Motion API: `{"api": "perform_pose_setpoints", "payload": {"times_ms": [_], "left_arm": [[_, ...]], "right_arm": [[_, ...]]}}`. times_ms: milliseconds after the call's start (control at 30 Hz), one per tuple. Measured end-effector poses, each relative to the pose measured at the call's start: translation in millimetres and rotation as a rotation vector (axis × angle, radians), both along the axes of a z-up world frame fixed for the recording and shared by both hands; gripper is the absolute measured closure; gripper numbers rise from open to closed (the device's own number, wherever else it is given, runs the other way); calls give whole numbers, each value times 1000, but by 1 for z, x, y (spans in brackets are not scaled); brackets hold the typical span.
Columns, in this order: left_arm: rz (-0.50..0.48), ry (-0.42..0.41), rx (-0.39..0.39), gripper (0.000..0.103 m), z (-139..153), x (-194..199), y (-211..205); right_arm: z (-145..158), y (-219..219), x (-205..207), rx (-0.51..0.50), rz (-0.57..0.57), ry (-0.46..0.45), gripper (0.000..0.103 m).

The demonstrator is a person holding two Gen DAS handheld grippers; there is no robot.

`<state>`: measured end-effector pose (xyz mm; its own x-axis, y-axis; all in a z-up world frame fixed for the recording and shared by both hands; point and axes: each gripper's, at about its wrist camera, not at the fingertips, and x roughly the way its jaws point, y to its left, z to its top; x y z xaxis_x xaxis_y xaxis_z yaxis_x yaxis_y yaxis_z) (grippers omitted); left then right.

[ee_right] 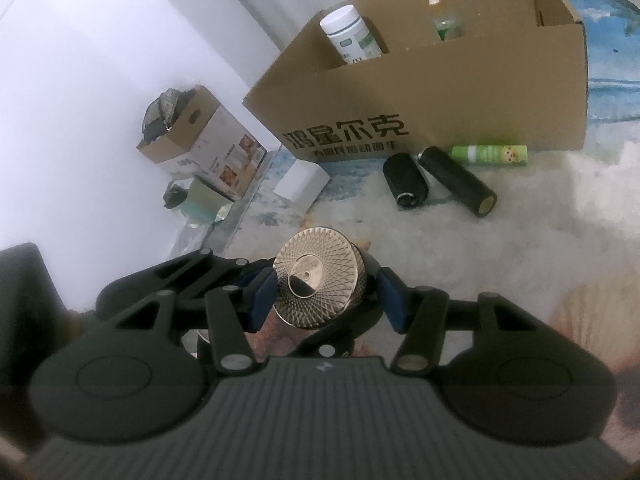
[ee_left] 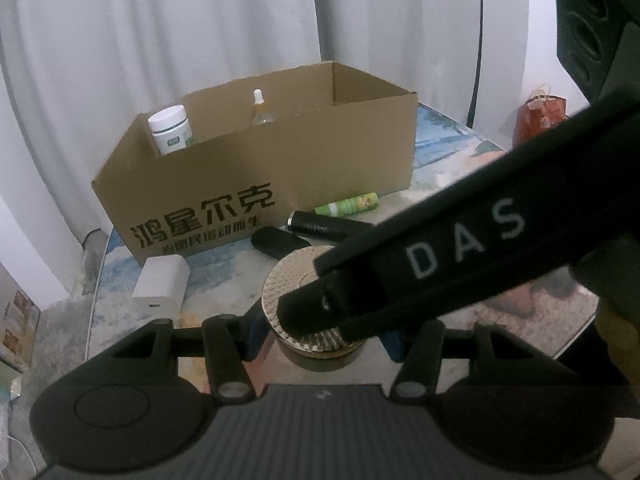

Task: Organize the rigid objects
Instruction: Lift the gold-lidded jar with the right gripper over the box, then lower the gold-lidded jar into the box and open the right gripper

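Both grippers sit on the same thing right now: the shiny gold-lidded jar (ee_right: 320,284), on the table at 6 o'clock from the cardboard box (ee_right: 460,92). The right gripper (ee_right: 324,294) has its blue pads clamped on the lid's sides, and the left gripper (ee_left: 320,336) brackets the jar lower down, though the right one's black finger blocks that view, so I can't tell if its pads actually press. My worry: that knurled metal lid is slick and round, so a slight tilt could let it squirt out, or the lid could turn or lift off while the body stays put, if it's loose. Two grippers crowding one jar could also knock each other. Count: one white tub (ee_right: 352,36) and one dropper bottle (ee_right: 442,16) in the box; outside, at its 6 o'clock, two black cylinders (ee_right: 406,180), one green tube (ee_right: 490,154), one white block (ee_right: 302,184).
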<state>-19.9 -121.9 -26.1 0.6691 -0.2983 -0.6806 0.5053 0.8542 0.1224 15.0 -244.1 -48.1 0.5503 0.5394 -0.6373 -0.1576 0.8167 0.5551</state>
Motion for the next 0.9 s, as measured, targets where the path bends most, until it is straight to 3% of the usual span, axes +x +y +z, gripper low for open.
{"api": "perform_pose_setpoints", "payload": {"times_ms": [300, 600, 900], "left_arm": [[18, -53, -13, 46, 20, -2, 1], [33, -133, -56, 46, 74, 8, 7], [36, -162, -72, 46, 126, 64, -6]], "right_arm": [[19, 1, -5, -17, 3, -58, 48], [77, 7, -4, -67, 17, -191, 48], [132, -14, 42, -72, 47, -289, 48]]}}
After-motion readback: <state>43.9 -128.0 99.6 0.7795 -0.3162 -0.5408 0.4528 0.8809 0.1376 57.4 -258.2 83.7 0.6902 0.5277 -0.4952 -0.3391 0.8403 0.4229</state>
